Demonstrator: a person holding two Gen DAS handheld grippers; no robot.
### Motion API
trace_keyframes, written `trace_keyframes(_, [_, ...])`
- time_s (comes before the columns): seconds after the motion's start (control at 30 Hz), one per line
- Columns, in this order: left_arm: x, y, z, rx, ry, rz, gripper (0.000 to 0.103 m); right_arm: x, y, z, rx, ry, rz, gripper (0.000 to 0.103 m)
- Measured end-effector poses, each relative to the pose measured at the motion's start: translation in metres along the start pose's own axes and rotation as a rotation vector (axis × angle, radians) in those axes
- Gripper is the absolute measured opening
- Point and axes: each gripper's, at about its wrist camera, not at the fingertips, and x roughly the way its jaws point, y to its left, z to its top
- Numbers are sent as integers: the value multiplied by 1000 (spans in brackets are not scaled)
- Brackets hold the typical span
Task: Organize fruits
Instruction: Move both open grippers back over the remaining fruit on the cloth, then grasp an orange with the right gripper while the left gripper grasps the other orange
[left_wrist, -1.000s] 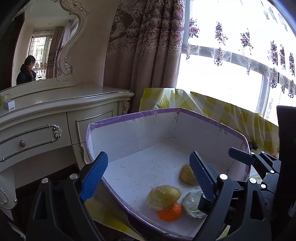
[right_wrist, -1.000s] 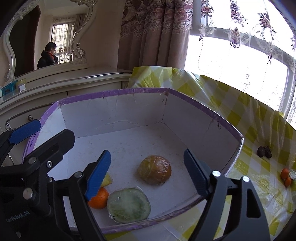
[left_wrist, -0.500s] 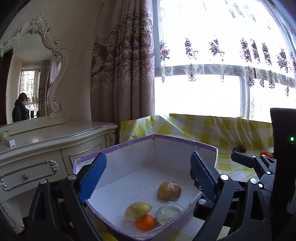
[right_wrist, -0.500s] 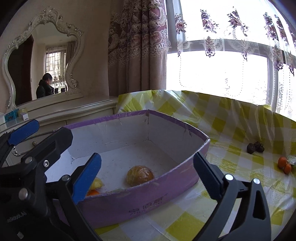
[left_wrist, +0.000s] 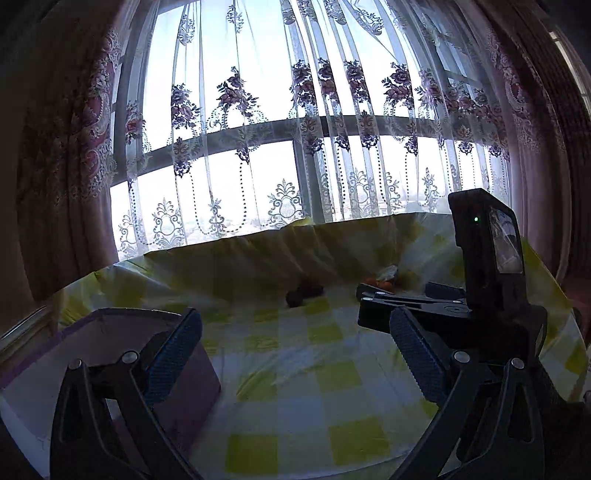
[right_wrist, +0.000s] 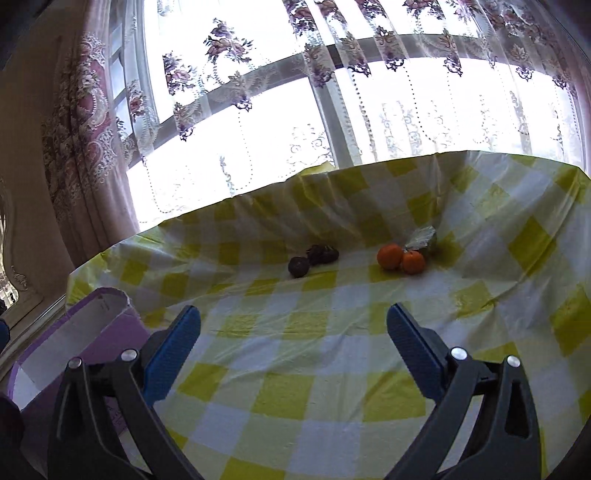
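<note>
Two small oranges (right_wrist: 400, 257) lie on the yellow-checked tablecloth (right_wrist: 325, 354) at the far side, with a plastic-wrapped greenish fruit (right_wrist: 423, 238) behind them. Dark fruits (right_wrist: 312, 259) lie left of them; they also show in the left wrist view (left_wrist: 303, 293). The purple-edged cardboard box (right_wrist: 74, 332) is at the lower left, also in the left wrist view (left_wrist: 110, 332); its contents are hidden. My right gripper (right_wrist: 293, 354) is open and empty above the cloth. My left gripper (left_wrist: 295, 354) is open and empty. The right gripper's body (left_wrist: 480, 288) stands ahead on the right in the left wrist view.
A window with floral lace curtains (right_wrist: 332, 92) runs behind the table. The tablecloth rises along the far edge (right_wrist: 369, 192). A heavy patterned drape (right_wrist: 81, 147) hangs at the left.
Both grippers have swung right, away from the box and dresser, and now face the window and the fruits on the cloth. The box has slid to the lower left of both views.
</note>
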Motion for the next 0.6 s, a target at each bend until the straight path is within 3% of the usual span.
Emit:
trace_keyframes(0.07, [45, 2, -8, -67, 126, -83, 99, 9, -26, -2, 29, 44, -75, 101])
trace_keyframes(0.23, [120, 3, -24, -124, 256, -96, 98, 32, -75, -9, 97, 129, -196, 101])
trace_keyframes(0.33, [157, 4, -35, -163, 379, -111, 98, 44, -92, -11, 153, 173, -210, 101])
trace_keyframes(0.6, [179, 37, -49, -384, 488, -192, 98, 71, -106, -1, 183, 238, -215, 101])
